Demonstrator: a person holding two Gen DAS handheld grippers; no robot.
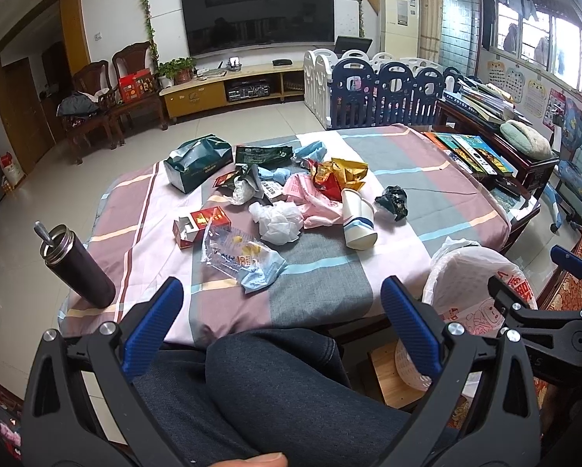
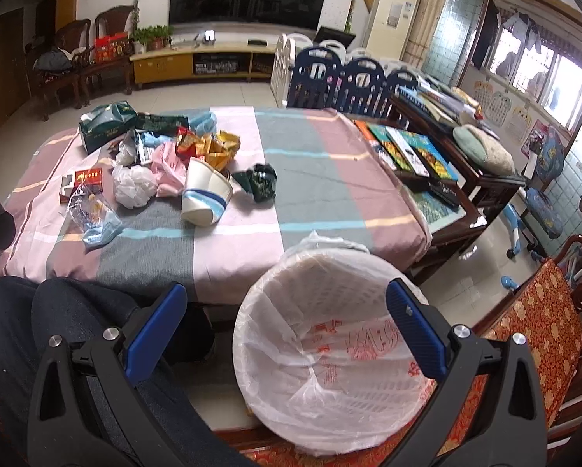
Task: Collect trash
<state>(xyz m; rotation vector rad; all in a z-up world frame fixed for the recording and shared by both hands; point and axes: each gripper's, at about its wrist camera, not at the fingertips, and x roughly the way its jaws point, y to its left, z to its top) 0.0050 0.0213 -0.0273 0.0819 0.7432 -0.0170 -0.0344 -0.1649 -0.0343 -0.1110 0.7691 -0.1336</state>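
Red print on the bin liner (image 2: 353, 346) is too distorted to read, as are the wrapper labels. The trash pile (image 1: 291, 190) lies mid-frame on the striped tablecloth (image 1: 322, 292). The left gripper (image 1: 281, 311) hovers low-centre over a knee, fingers spread and empty; the right gripper (image 2: 287, 317) hangs above the white basket (image 2: 252, 350), likewise spread.

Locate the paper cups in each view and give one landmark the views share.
Left wrist: the paper cups lie tipped over right of centre on the tablecloth, beside the pink bag.
Right wrist: the paper cups lie left of centre, the lined bin below and to their right.
Shared landmark: the dark green crumpled wrapper just right of the cups.
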